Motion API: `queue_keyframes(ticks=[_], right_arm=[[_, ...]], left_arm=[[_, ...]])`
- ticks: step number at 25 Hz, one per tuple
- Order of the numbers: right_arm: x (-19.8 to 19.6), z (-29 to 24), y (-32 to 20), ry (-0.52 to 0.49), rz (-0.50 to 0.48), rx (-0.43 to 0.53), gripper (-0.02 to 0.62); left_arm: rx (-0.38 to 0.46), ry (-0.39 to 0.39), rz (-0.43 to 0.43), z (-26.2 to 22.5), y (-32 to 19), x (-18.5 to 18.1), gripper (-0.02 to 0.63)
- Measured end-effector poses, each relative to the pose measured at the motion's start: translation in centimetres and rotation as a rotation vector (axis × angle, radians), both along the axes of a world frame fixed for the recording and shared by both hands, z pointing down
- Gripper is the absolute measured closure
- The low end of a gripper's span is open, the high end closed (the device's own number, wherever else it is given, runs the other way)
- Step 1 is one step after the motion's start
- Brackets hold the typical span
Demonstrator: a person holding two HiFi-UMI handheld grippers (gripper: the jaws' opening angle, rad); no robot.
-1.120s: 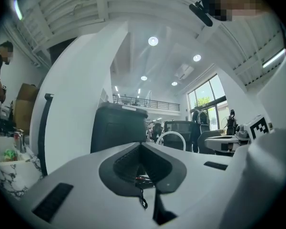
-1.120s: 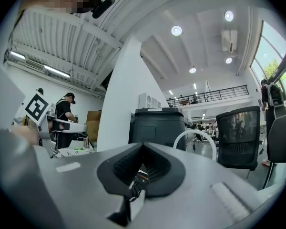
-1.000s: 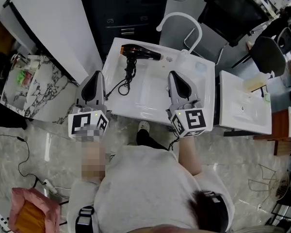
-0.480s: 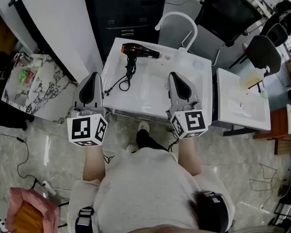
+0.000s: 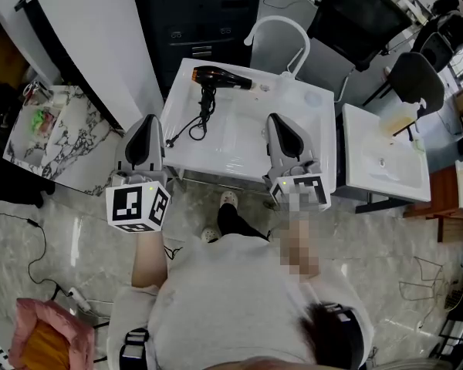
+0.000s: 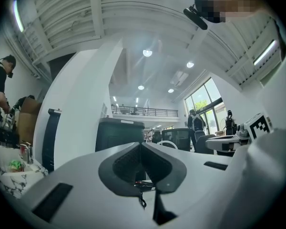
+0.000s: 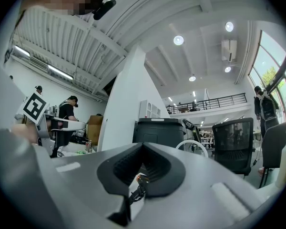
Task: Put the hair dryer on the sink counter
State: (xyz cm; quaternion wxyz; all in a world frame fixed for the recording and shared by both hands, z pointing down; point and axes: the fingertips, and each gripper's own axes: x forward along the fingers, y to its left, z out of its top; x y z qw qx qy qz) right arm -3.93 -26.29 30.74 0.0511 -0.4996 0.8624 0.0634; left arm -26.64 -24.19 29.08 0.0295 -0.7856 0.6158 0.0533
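Hair dryer (image 5: 220, 77) lies crosswise at the far edge of the sink counter (image 5: 312, 141), handle toward the person, ahead between the 2 tongs. Left gripper (image 5: 149, 123) and right gripper (image 5: 277, 120), both closed and empty, seem about equally near.

white sink counter (image 5: 312, 133), black hair dryer (image 5: 221, 77), cord (image 5: 194, 128)
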Motion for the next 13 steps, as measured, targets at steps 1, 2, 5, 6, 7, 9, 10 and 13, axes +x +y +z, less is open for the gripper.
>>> queue_keyframes(ticks=[1, 2, 5, 6, 7, 9, 10, 13], right_arm=[[0.05, 0.02, 0.12, -0.001, 0.002, 0.0, 0.584], [0.09, 0.04, 0.23, -0.002, 0.003, 0.0, 0.584], [0.17, 0.11, 0.46, -0.006, 0.006, 0.0, 0.584], [0.19, 0.15, 0.52, -0.008, 0.007, 0.0, 0.584], [0.2, 0.18, 0.56, -0.009, 0.007, 0.0, 0.584], [0.18, 0.17, 0.62, -0.008, 0.008, 0.0, 0.584], [0.17, 0.12, 0.67, -0.008, 0.008, 0.001, 0.584], [0.1, -0.09, 0.87, -0.009, 0.008, 0.002, 0.584]], left_arm=[[-0.001, 0.0, 0.003, 0.03, 0.09, 0.07, 0.597], [-0.002, -0.001, 0.005, 0.07, 0.16, 0.14, 0.597], [-0.006, -0.004, 0.009, 0.21, 0.36, 0.23, 0.597], [-0.006, -0.003, 0.009, 0.25, 0.41, 0.21, 0.598], [-0.006, -0.001, 0.009, 0.27, 0.45, 0.18, 0.597], [-0.007, 0.002, 0.008, 0.28, 0.51, 0.09, 0.598], [-0.008, 0.003, 0.007, 0.25, 0.55, 0.05, 0.597], [-0.008, 0.004, 0.007, 0.08, 0.75, -0.08, 0.597]])
